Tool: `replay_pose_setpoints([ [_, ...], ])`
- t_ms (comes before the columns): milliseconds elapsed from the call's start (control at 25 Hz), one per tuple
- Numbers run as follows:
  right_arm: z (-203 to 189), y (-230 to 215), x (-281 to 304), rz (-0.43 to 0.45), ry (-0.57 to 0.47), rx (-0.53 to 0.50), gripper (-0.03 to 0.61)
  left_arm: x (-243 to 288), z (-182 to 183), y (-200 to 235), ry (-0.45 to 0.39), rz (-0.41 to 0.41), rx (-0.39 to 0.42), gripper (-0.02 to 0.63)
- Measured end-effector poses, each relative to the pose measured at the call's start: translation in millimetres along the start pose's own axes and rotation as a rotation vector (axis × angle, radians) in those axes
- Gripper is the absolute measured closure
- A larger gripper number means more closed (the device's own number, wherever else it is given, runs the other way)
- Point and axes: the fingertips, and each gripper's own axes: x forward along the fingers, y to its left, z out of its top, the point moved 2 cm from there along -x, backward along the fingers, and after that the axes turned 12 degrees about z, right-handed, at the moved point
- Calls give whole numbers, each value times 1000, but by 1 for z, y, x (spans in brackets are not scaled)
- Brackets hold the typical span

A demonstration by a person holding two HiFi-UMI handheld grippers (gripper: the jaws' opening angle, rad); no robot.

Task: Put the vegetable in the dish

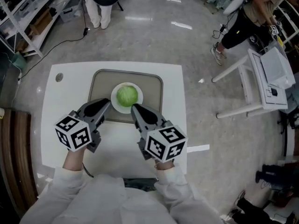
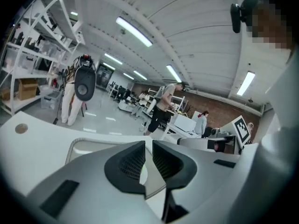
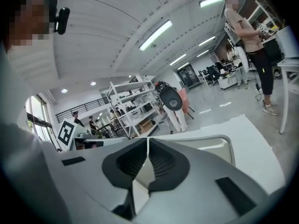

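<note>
Seems finished, with the green vegetable (image 1: 126, 95) lying in the white dish (image 1: 140, 97) on the tray (image 1: 100, 80) toward the tabletop's (image 1: 70, 87) far edge, left tool (image 1: 108, 102) a sliver ajar and empty, right tool (image 1: 134, 108) pinched together on nothing, leaving only to draw both clear.

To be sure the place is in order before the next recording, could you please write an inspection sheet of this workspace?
Surface: white square table, holding a tray.
Job's things: round green leafy vegetable lies on the round white plate, which stands on the grey rectangular tray.
Clutter: one small round grey cap near the table's far left corner.
Grippers: left hand-held gripper, jaws a narrow gap apart, empty; right hand-held gripper, jaws together, empty.
Cables: black cable on the floor beyond the table.
Surroundings: white shelving racks at left; person in white trousers; person in dark clothes; white desk at right.
</note>
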Motion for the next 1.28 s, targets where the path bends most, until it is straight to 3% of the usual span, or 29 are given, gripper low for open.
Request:
replay_pose_setpoints([
  [160, 19, 29, -13, 39, -48, -74, 558, -24, 15, -30, -79, -40, 102, 561],
  [480, 50, 75, -33, 59, -95, -218, 560, -55, 24, -54, -133, -44, 140, 572],
  [760, 26, 77, -51, 46, -54, -254, 563, -61, -2, -71, -122, -29, 89, 598],
  [1280, -3, 86, -55, 28, -40, -211, 566, -75, -22, -76, -97, 3, 51, 606],
])
